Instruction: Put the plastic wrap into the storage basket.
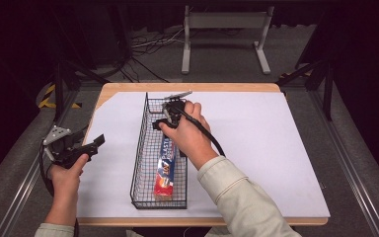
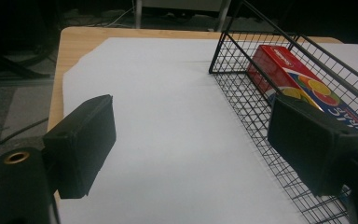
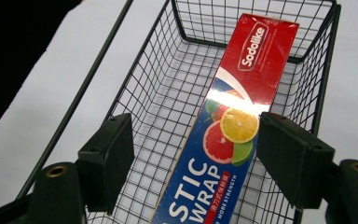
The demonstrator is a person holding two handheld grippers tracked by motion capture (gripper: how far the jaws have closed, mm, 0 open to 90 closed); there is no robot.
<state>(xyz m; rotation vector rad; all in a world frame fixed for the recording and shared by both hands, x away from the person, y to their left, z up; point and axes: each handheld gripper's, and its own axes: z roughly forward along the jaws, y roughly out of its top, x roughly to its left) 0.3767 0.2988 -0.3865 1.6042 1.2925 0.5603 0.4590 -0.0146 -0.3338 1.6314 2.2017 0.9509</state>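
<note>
High view: we hold the right gripper [image 1: 164, 120] over the far end of the wire basket [image 1: 139, 163], which sits lengthwise on the white sheet [image 1: 256, 148] covering the table [image 1: 123, 88]. The plastic wrap box [image 1: 167, 170] lies inside the basket, red end nearest us. Our left gripper [image 1: 86, 148] hovers at the table's left edge, well apart from the basket.

Left gripper view: jaws spread wide w/ nothing between them, just white sheet [image 2: 168, 130] below. Basket [image 2: 261, 107] is off to the right, w/ the box [image 2: 298, 84] showing through the wire.

Right gripper view: jaws spread wide above the basket [image 3: 168, 84], w/ the box [image 3: 235, 121] lying between them. Right jaw sits just beside the box's edge; can't tell if it touches. Left jaw is well apart from it.
</note>
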